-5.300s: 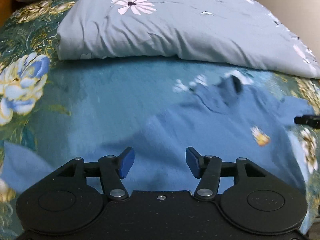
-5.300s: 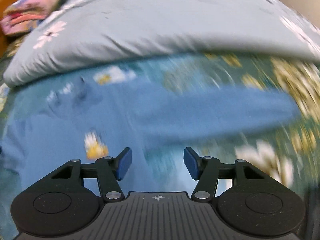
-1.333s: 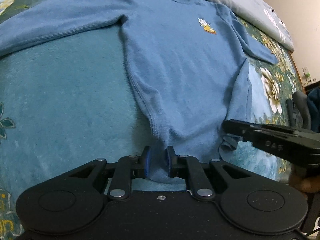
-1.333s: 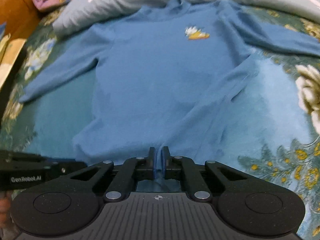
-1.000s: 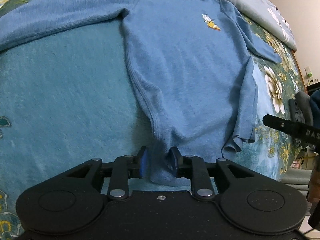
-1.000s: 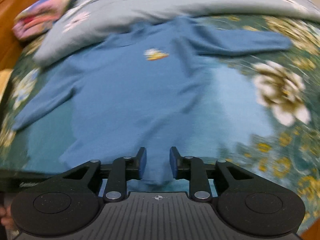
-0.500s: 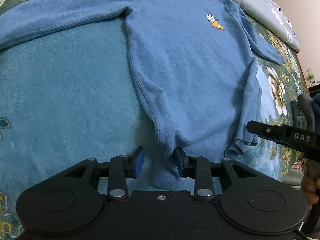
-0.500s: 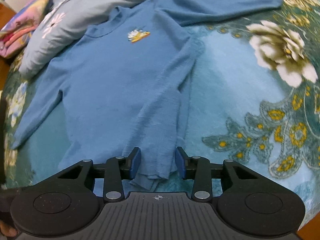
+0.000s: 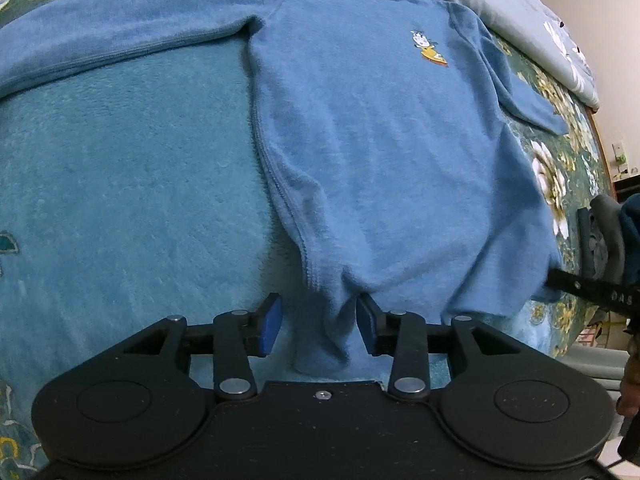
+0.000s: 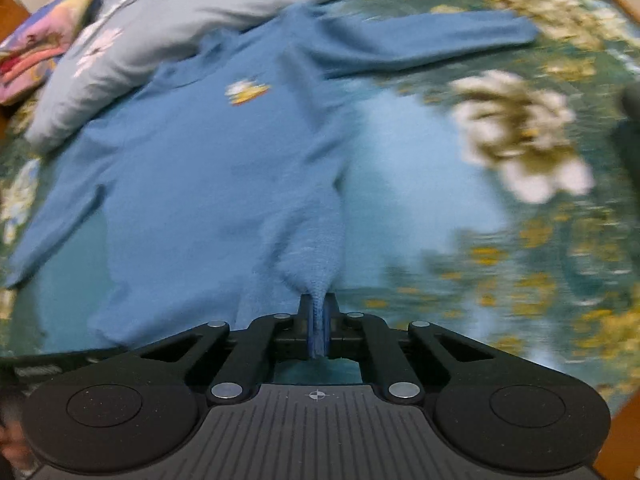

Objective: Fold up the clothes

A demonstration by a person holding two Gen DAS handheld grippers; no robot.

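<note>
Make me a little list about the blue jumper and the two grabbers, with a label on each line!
garment: blue sweater, spread front up on the bed
picture on it: small white and orange badge on the chest
sleeves: both stretched out sideways
left gripper: open, hem corner lying between its fingers
right gripper: shut on the sweater's other bottom corner
behind: grey flowered quilt
underneath: teal floral blanket

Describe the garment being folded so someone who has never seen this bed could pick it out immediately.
On the bed, a teal floral blanket lies below a grey flowered duvet. Spread flat on the blanket is a blue long-sleeved sweatshirt, sleeves stretched out sideways. Unlike the patterned bedding, it is plain blue, with one small white-and-yellow chest emblem.
</note>
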